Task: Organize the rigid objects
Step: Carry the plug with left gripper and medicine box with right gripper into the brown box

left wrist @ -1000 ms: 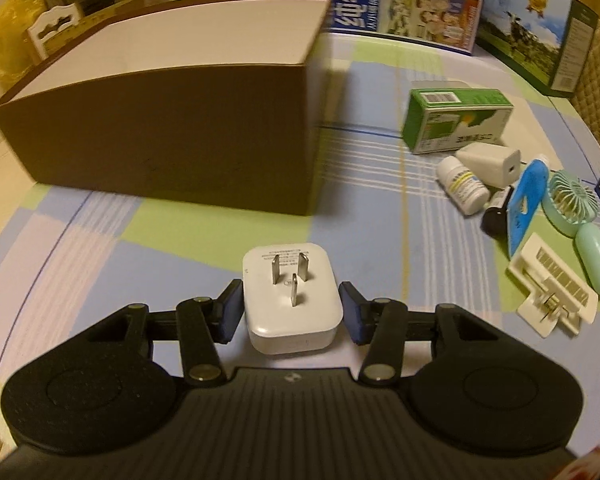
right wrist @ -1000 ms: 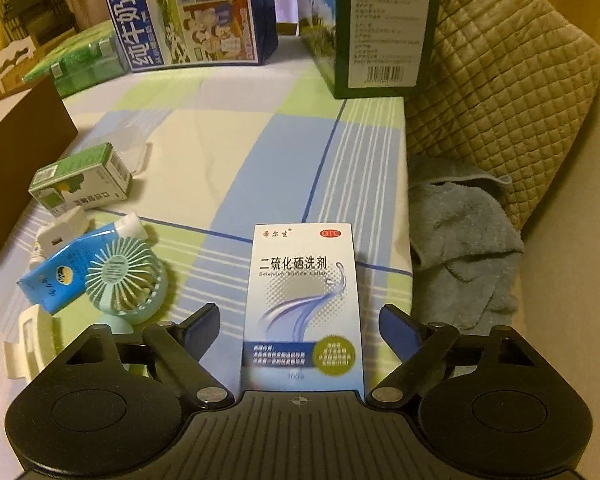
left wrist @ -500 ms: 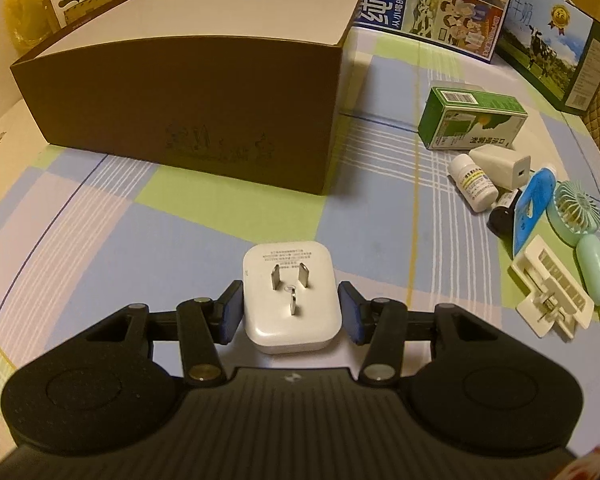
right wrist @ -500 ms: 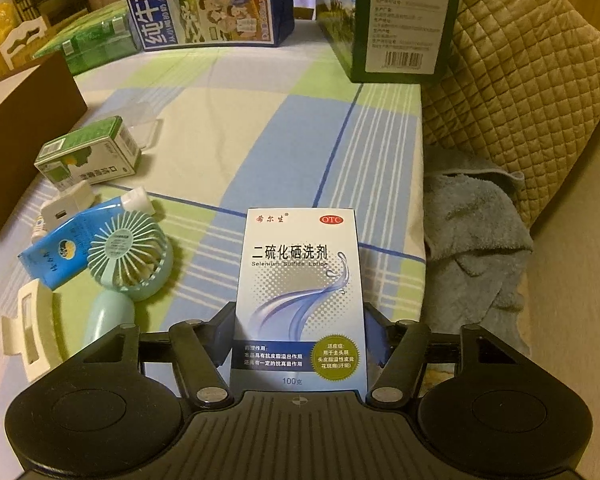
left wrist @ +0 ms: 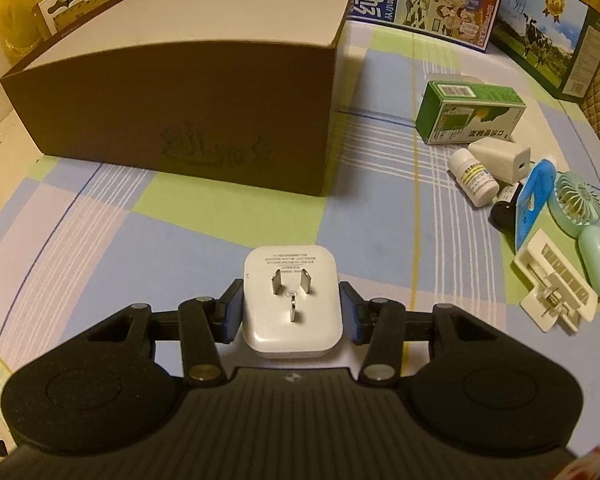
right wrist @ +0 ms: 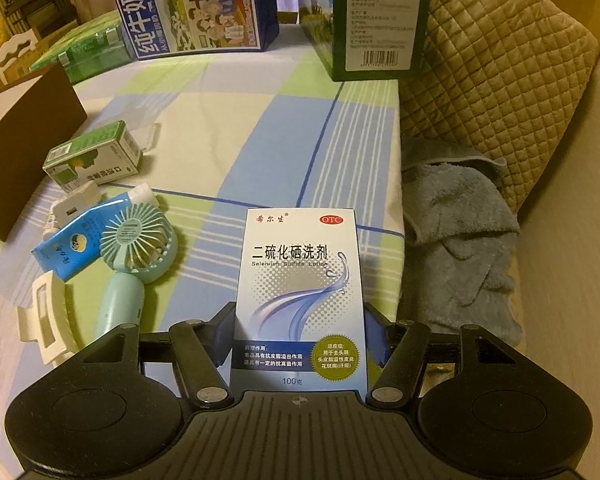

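Between the left claw's pads: the left claw point(left wrist: 291, 307) has the white plug adapter point(left wrist: 292, 300) between its blue pads, prongs facing the camera; the jaws are closing, both pads at its sides.
Between the right claw's pads: the right claw point(right wrist: 299, 338) grips the blue-and-white lotion box point(right wrist: 300, 300), held upright by its lower sides.
Step in hand: both pickups look made; I judge the carry to the brown box point(left wrist: 188, 92) comes next.
Next move: lift each item clear of the checked surface point(left wrist: 100, 220), travel over the box's open rim, then release inside. The adapter is smooth and rounded, so it may slip.
Waiting pile: green carton point(left wrist: 470, 114), white pill bottle point(left wrist: 474, 182), white charger point(left wrist: 504, 158), blue tube point(left wrist: 534, 200), mint handheld fan point(right wrist: 136, 256), cream clip point(left wrist: 554, 286), lying close together right of the brown box.
Writing, lotion box: "Selenium Sulfide Lotion", a red "OTC" oval, "100", Chinese title lines.
Writing, elsewhere: milk cartons point(right wrist: 192, 4) at the far edge carry large Chinese characters; the adapter's fine print is too small to read.
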Demonstrator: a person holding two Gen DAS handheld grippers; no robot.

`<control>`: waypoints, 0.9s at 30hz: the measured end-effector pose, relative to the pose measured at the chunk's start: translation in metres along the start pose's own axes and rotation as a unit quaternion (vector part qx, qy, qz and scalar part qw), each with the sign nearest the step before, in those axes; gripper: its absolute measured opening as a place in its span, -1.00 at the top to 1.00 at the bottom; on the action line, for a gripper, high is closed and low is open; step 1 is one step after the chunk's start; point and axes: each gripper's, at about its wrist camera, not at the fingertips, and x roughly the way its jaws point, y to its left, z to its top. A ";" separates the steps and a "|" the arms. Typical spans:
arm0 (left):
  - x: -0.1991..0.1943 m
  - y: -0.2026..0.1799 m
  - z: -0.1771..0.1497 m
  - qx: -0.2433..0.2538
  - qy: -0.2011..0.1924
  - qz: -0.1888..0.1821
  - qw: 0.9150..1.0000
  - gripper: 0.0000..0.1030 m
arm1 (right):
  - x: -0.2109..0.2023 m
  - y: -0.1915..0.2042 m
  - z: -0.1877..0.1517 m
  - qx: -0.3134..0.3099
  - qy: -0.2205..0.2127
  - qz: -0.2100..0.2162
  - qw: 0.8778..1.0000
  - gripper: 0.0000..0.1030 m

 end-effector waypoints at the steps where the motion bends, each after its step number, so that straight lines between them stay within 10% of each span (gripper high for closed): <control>1: -0.003 0.001 0.001 0.001 -0.003 -0.002 1.000 0.15 | -0.002 0.002 0.000 0.001 -0.001 0.001 1.000 -0.18; 14: -0.051 0.032 0.018 0.015 -0.039 -0.034 0.999 0.15 | -0.045 0.059 0.012 0.010 -0.030 0.022 0.999 -0.18; 27: -0.095 0.114 0.074 0.056 -0.063 -0.075 0.994 0.15 | -0.077 0.228 0.038 0.018 -0.063 0.101 0.993 -0.18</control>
